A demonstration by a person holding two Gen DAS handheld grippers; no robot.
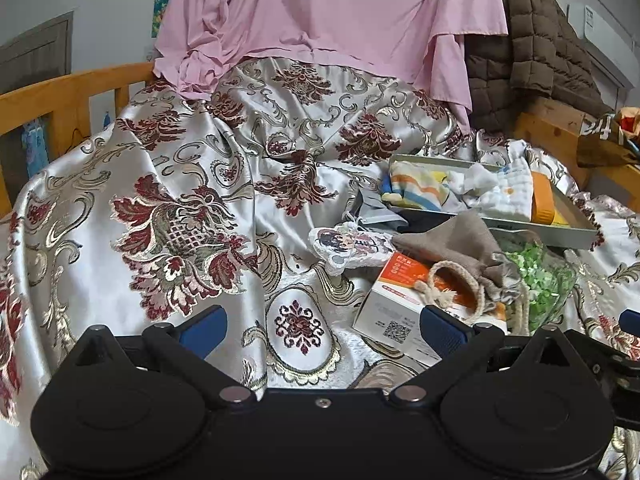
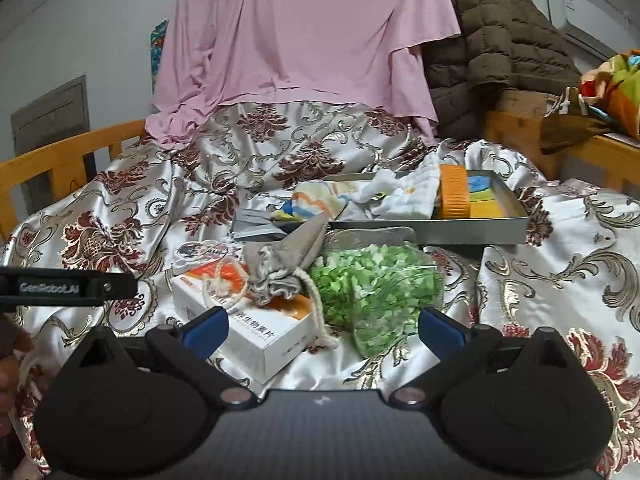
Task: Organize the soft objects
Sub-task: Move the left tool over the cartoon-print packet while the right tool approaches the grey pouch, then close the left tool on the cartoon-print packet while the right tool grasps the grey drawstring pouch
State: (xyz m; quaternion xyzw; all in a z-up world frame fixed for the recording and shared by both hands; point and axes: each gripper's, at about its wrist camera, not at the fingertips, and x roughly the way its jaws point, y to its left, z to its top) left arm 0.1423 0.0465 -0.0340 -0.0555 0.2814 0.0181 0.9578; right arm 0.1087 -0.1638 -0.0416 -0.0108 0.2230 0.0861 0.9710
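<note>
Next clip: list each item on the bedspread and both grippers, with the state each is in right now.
Left gripper: open, empty.
Right gripper: open, empty.
Grey drawstring pouch: cinched shut, lying on the white-and-orange box.
Box: closed, flat.
Clear bag of green bits: full, on its side.
Metal tray: holds crumpled cloths and an orange item.

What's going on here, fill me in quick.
A person is sorting soft things on a bed covered with a floral satin spread. Both tools are open and empty: the left tool and the right tool hover in front of the clutter. A grey metal tray already holds folded cloths and an orange sponge. Outside it lie a grey drawstring pouch draped over a white and orange box, and a clear bag of green bits.
</note>
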